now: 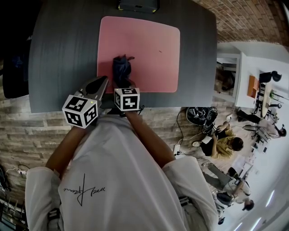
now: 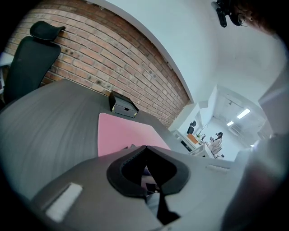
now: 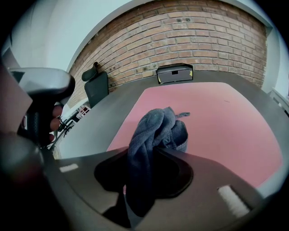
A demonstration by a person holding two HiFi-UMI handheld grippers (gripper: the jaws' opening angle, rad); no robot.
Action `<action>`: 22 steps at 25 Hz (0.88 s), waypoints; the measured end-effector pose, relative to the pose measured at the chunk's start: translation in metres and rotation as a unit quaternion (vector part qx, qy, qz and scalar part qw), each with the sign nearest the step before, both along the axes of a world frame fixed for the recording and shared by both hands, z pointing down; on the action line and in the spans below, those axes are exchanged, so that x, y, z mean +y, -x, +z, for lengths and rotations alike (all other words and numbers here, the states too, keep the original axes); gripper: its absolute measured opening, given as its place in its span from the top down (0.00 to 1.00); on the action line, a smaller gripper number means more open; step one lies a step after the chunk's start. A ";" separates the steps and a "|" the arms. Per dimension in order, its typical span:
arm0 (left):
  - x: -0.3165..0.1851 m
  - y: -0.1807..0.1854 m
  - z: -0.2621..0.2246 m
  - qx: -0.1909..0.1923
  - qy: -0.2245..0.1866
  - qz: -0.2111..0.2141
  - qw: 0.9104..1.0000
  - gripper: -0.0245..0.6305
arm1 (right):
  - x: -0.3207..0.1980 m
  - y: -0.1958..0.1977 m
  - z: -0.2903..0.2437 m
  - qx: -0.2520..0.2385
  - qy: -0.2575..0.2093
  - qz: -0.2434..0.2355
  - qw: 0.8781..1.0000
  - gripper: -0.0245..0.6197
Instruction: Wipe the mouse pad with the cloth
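The pink mouse pad (image 1: 144, 49) lies flat in the middle of the dark grey desk (image 1: 58, 54), its slightly longer side running from 9 to 3 o'clock in the head view. A black box (image 1: 137, 5) sits just beyond its far edge at 12 o'clock.

The cloth (image 1: 122, 70), a dark blue-grey bunch, is on the pad's 7 o'clock corner region, close to the near edge. The right gripper (image 1: 121, 85) has it: in the right gripper view the jaws are pressed together on a twisted fold, and the rest of the cloth sticks out ahead of them in a loose wad. The wad's long axis follows the jaws, pointing from 6 toward 12 o'clock, and its front end looks to be resting on the pad.

The left gripper (image 1: 100, 85) hangs just beside the right one at its 9 o'clock, over the bare desk near the pad's near left corner. Its jaws meet at the tips with nothing between them.

What the next move turns on, as I judge it: nearly all the uncovered pad lies ahead and to the right of the cloth — from 12 round to 3 o'clock. The right gripper is the one placed to sweep that way. The wad is narrow across, so strokes along the pad's long side would probably need several passes. The left gripper is near enough to steady the pad's corner if it slides.
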State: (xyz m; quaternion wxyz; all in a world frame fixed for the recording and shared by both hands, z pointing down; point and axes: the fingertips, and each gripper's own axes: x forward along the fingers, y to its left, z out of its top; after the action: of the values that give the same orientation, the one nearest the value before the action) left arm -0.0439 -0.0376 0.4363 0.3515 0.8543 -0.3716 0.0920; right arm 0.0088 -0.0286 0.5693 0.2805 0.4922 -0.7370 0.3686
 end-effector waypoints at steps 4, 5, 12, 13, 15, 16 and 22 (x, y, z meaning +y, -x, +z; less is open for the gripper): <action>0.000 0.003 0.002 -0.005 0.003 -0.006 1.000 0.94 | -0.003 0.002 0.000 -0.003 -0.002 -0.001 1.000 0.78; 0.000 0.004 0.003 -0.006 0.004 -0.007 1.000 0.94 | -0.003 0.002 0.000 -0.003 -0.003 -0.002 1.000 0.78; 0.000 0.011 0.005 -0.016 0.009 -0.021 1.000 0.94 | -0.007 0.008 -0.001 -0.008 -0.002 -0.008 1.000 0.78; -0.001 0.011 0.005 -0.016 0.009 -0.023 1.000 0.94 | -0.008 0.008 -0.001 -0.008 -0.003 -0.010 1.000 0.78; -0.002 0.010 0.005 -0.017 0.009 -0.027 0.999 0.94 | -0.008 0.008 -0.001 -0.008 -0.002 -0.013 1.000 0.78; -0.002 0.010 0.005 -0.017 0.009 -0.029 0.999 0.94 | -0.009 0.009 -0.001 -0.010 -0.001 -0.015 1.000 0.78; -0.006 0.012 0.005 -0.017 0.009 -0.042 0.999 0.94 | -0.012 0.014 0.000 -0.027 0.004 -0.023 0.999 0.78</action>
State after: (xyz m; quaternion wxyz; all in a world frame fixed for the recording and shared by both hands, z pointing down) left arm -0.0559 -0.0432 0.4412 0.3564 0.8333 -0.4118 0.0947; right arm -0.0054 -0.0408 0.5690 0.2703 0.4640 -0.7540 0.3783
